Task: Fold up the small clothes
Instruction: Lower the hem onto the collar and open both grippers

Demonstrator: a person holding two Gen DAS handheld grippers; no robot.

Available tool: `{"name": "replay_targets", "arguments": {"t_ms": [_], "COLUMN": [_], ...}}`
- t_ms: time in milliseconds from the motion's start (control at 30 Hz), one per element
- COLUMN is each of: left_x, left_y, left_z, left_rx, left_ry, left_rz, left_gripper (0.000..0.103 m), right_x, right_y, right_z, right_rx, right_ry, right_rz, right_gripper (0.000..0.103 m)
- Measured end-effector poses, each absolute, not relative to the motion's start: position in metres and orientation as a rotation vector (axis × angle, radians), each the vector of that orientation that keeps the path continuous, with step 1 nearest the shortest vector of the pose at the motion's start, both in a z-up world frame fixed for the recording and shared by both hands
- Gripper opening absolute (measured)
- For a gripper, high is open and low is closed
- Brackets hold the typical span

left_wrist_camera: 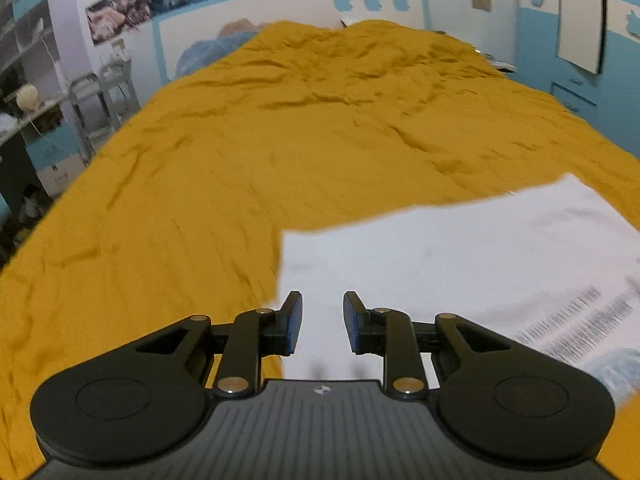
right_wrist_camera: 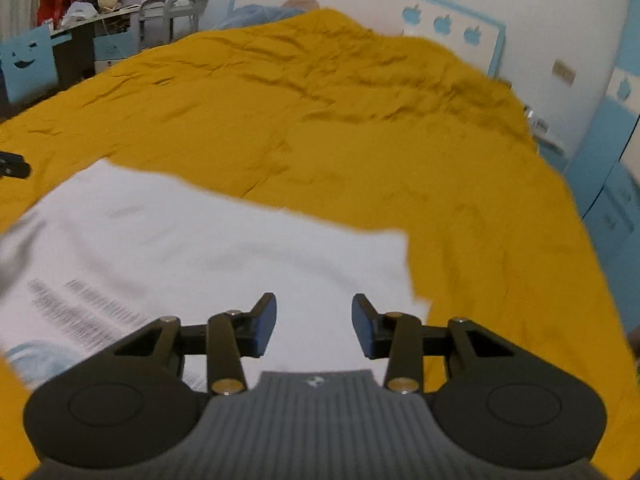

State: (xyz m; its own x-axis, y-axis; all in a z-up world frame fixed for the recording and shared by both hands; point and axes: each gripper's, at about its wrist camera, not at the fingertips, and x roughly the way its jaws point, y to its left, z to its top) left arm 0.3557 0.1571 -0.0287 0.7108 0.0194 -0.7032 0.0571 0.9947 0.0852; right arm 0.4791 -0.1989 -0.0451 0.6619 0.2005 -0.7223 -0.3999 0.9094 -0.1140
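A white garment (left_wrist_camera: 460, 256) with dark printed lines and a pale blue patch lies flat on the mustard-yellow bed cover (left_wrist_camera: 240, 152). My left gripper (left_wrist_camera: 322, 320) is open and empty over the garment's near left corner. In the right wrist view the same garment (right_wrist_camera: 200, 248) lies to the left and centre. My right gripper (right_wrist_camera: 314, 326) is open and empty over its near right corner. The tip of the left gripper (right_wrist_camera: 12, 168) shows at the far left edge of that view.
The yellow cover (right_wrist_camera: 400, 140) spreads wide beyond the garment. A white and blue headboard (left_wrist_camera: 280, 12) stands at the far end. A desk and shelves (left_wrist_camera: 36, 100) are at the left. A blue cabinet (right_wrist_camera: 608, 184) is at the right.
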Motion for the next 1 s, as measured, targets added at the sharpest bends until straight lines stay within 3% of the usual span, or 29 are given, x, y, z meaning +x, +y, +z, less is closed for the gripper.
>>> {"name": "replay_targets", "arguments": {"t_ms": [300,600,1000], "left_x": [0.293,0.283,0.304], "left_y": [0.152,0.159,0.140], "left_z": [-0.088,-0.116,-0.067], "left_rx": [-0.045,-0.077,-0.111], "left_ry": [0.900,0.907,0.769], "left_rz": [0.017,0.052,-0.034], "left_gripper": [0.018,0.019,0.020], "right_x": [0.402,0.372,0.409], "right_y": [-0.217,-0.232,-0.280], "right_z": [-0.100,-0.155,-0.101], "right_rx": [-0.155,-0.104,0.170], "right_ry": [0.854,0.832,0.762], "right_rz": [0.253,0.214,0.224], "right_gripper": [0.037,0.038,0.039]}}
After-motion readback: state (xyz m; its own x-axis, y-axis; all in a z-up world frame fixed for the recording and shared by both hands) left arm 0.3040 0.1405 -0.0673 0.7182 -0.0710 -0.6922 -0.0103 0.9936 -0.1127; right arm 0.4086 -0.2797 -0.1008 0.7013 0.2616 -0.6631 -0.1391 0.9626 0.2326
